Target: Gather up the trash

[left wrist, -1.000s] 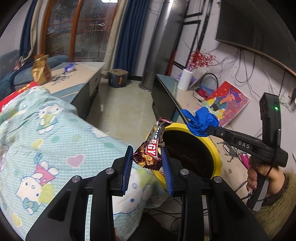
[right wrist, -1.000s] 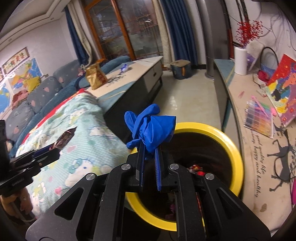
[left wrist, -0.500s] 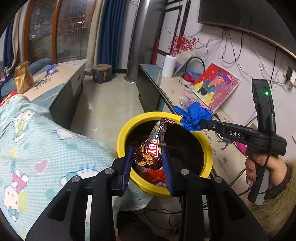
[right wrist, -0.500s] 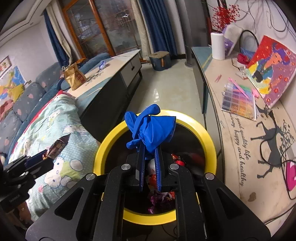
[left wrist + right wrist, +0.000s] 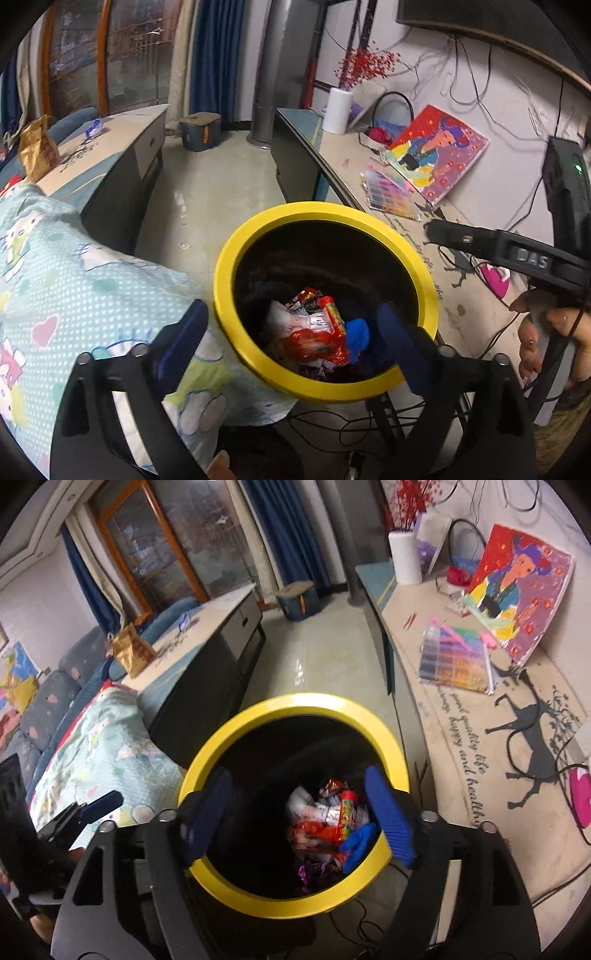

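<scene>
Both pieces of trash released: left tongs (image 5: 291, 332) and right tongs (image 5: 299, 819) spread wide above the yellow-rimmed bin (image 5: 258, 236), jaws just opened in this moment, nothing between the pads. Blue glove (image 5: 356, 843) now lying inside the bin, at the near right of the heap, crumpled and soft, partly over the red wrappers (image 5: 314, 830). Beside it a red and yellow tube-shaped packet (image 5: 347, 812) and some white paper, with a purple foil scrap at the near edge of the heap. Snack wrapper from the left tongs probably somewhere in the same heap, but not possible to tell which piece. Bin interior dark, roughly the bottom part filled, much room left. So this round of the task looks done. Still left, as a judgement: a golden paper bag (image 5: 131, 651) and a small blue wrapper (image 5: 183, 621) on the far table (image 5: 221, 605) at the left, possibly trash too, well apart from the bin. Next step likely to draw both tongs back and go there. Bed cover (image 5: 74, 280) touching the bin at its left side.
</scene>
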A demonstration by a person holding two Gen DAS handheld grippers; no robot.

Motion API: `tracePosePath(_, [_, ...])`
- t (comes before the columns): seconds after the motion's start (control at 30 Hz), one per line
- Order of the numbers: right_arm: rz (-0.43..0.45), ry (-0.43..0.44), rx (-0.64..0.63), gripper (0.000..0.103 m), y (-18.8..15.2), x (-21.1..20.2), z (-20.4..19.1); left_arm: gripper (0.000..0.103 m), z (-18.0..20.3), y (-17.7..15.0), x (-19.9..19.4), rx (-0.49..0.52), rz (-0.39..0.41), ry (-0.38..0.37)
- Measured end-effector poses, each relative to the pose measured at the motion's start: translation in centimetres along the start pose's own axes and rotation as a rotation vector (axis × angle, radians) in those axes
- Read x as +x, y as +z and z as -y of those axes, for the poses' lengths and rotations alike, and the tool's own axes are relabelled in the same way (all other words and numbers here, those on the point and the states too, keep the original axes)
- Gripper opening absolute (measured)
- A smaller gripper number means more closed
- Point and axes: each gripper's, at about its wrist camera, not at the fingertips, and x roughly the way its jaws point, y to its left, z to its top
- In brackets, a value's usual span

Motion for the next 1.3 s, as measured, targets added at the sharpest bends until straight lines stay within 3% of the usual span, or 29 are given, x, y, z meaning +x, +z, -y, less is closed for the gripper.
tracePosePath(0.07, [0.017, 0.004, -0.016, 0.079, 0.0, -0.8, -0.7, 0.096, -0.5, -0.1, -1.1, -0.012, 0.019, 0.023])
tracePosePath(0.23, [0.073, 0.012, -0.061, 0.091, -0.6, -3.1, -3.3, 0.096, -2.6, -0.4, -4.6, -0.069, 0.074, 0.109])
tracePosePath(0.5, [0.172, 0.025, -0.178, 0.092, -3.2, -5.2, -8.1, 0.096, -5.9, -3.0, -11.2, -0.123, 0.184, 0.252])
tracePosePath(0.73, [0.356, 0.036, -0.292, 0.092, -6.8, -7.5, -12.5, 0.097, -6.4, -5.3, -15.9, -0.111, 0.282, 0.351])
tracePosePath(0.97, [0.499, 0.025, -0.374, 0.092, -9.6, -9.7, -15.4, 0.097, -6.7, -7.9, -19.6, -0.136, 0.372, 0.386])
tracePosePath(1.3, [0.516, 0.077, -0.403, 0.092, -11.2, -10.0, -16.5, 0.097, -6.8, -11.5, -21.3, -0.161, 0.431, 0.39])
